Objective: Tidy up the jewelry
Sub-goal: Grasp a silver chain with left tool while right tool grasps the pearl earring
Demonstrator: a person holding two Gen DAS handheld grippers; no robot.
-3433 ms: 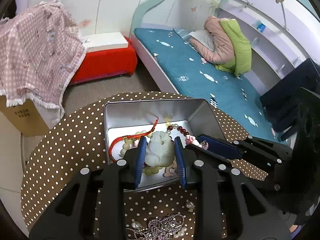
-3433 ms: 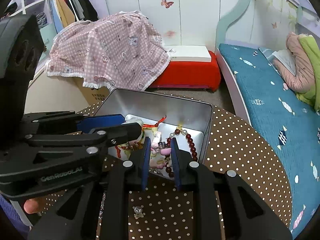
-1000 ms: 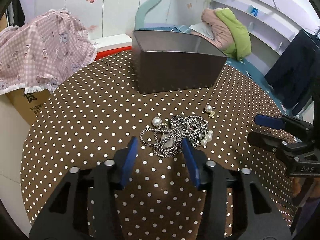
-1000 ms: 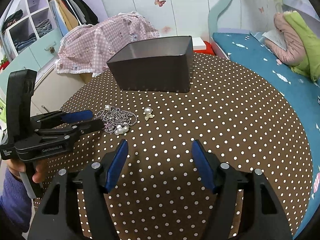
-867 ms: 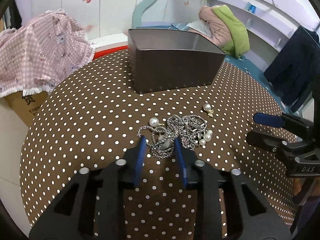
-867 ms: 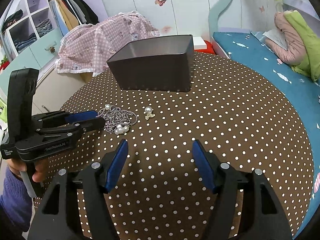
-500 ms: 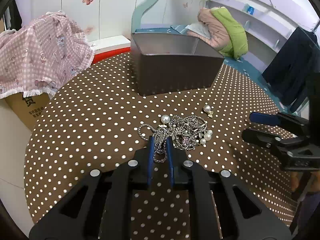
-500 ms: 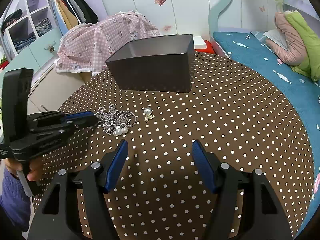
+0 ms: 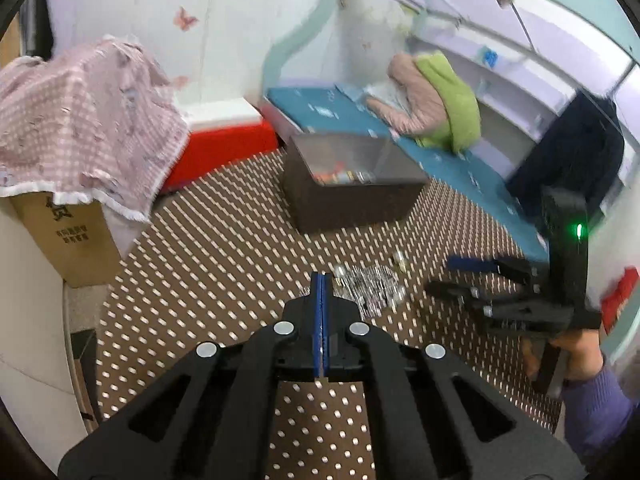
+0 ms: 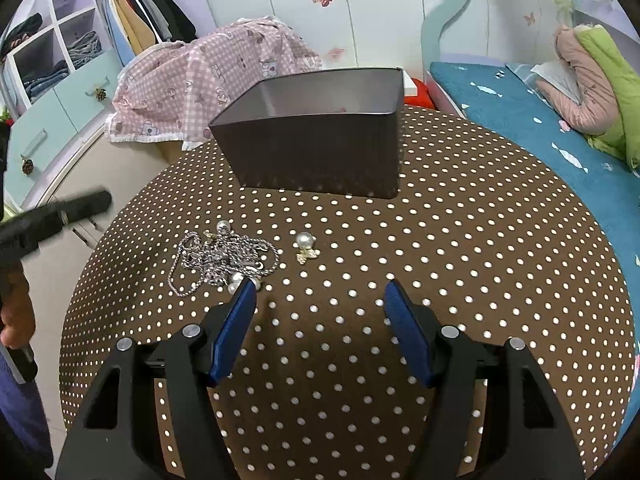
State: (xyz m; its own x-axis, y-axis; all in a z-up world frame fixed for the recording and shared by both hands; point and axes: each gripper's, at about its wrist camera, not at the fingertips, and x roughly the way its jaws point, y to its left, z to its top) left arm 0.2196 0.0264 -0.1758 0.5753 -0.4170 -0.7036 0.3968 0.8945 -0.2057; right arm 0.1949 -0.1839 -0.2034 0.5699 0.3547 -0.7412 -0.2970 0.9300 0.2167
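A tangle of silver chain with pearls (image 10: 224,260) lies on the round dotted table (image 10: 480,260); it shows blurred in the left wrist view (image 9: 368,286). A loose pearl earring (image 10: 306,245) lies just right of it. The dark metal box (image 10: 320,136) stands behind, with jewelry inside (image 9: 340,174). My left gripper (image 9: 322,280) is shut with nothing visible between its pads, raised above the table, left of the chain. My right gripper (image 10: 320,296) is wide open and empty, low over the table in front of the chain and earring.
A teal bed (image 10: 540,112) with a pink and green bundle runs along the right. A pink checked cloth (image 10: 208,72) covers a cardboard box at the back left, beside a red bench (image 9: 224,148). Cupboards (image 10: 52,92) stand left.
My left gripper has closed fully and lifted up and back from the chain, which stays on the table. Its view is blurred from moving. My right gripper has stayed open and still.
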